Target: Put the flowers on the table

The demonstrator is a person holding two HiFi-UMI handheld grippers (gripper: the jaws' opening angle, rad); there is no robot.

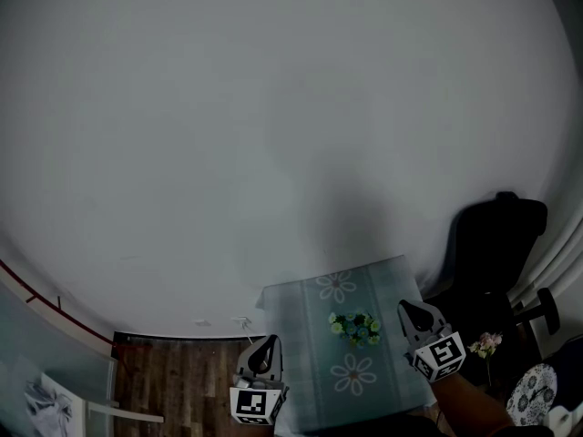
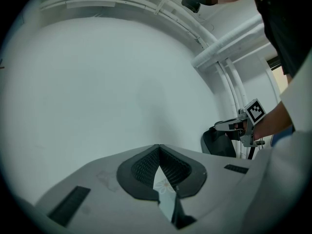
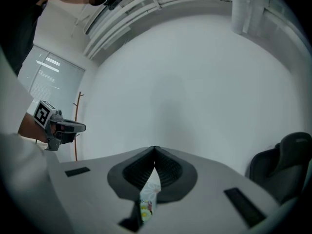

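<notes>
- Left gripper (image 2: 158, 147) and right gripper (image 3: 155, 149): jaws pressed together, nothing in either.
- Between them, green-and-white flowers (image 1: 355, 328) sit on the table (image 1: 296, 326); pink flowers (image 1: 485, 343) stand off it, right.
- We'd call them light, soft and crushable: pinch gently, low on the stems.
</notes>
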